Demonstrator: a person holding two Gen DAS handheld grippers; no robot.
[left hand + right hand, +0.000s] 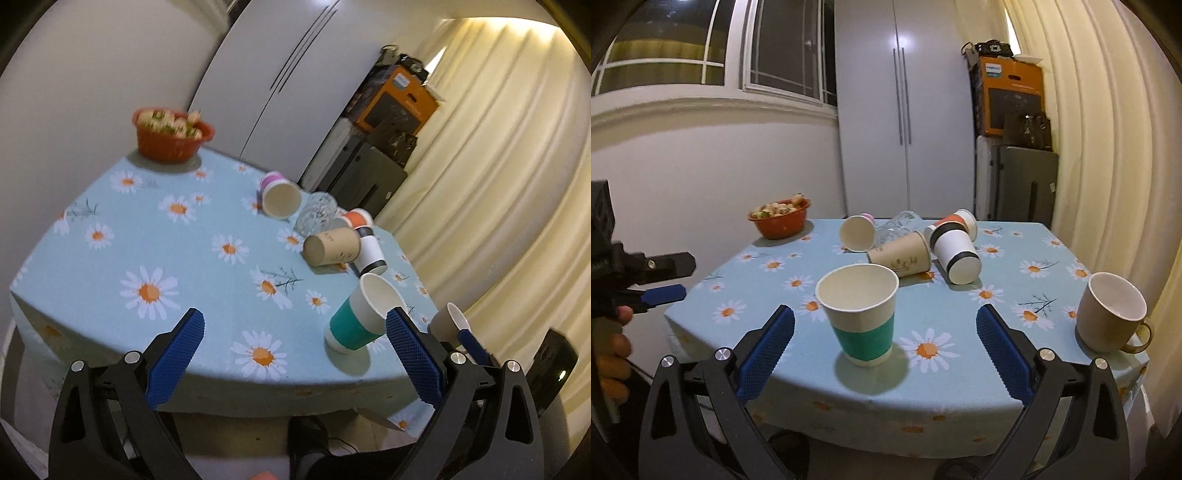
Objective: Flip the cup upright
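Beyond the teal cup (862, 317), which already stands upright near the table's (960, 402) front edge, four paper cups and a glass (899, 225) lie toppled in a cluster. The white cup (956, 253) lies nearest, base toward the camera, long axis running away and slightly left; the brown cup (903, 256) lies crosswise beside it. The right tool (885, 338) faces them squarely, its blue fingers spread wide, empty. The left tool (295, 341), equally spread and empty, sits off to the left, so the right looks better placed. The glass and the orange cup (955, 219) are partly hidden.
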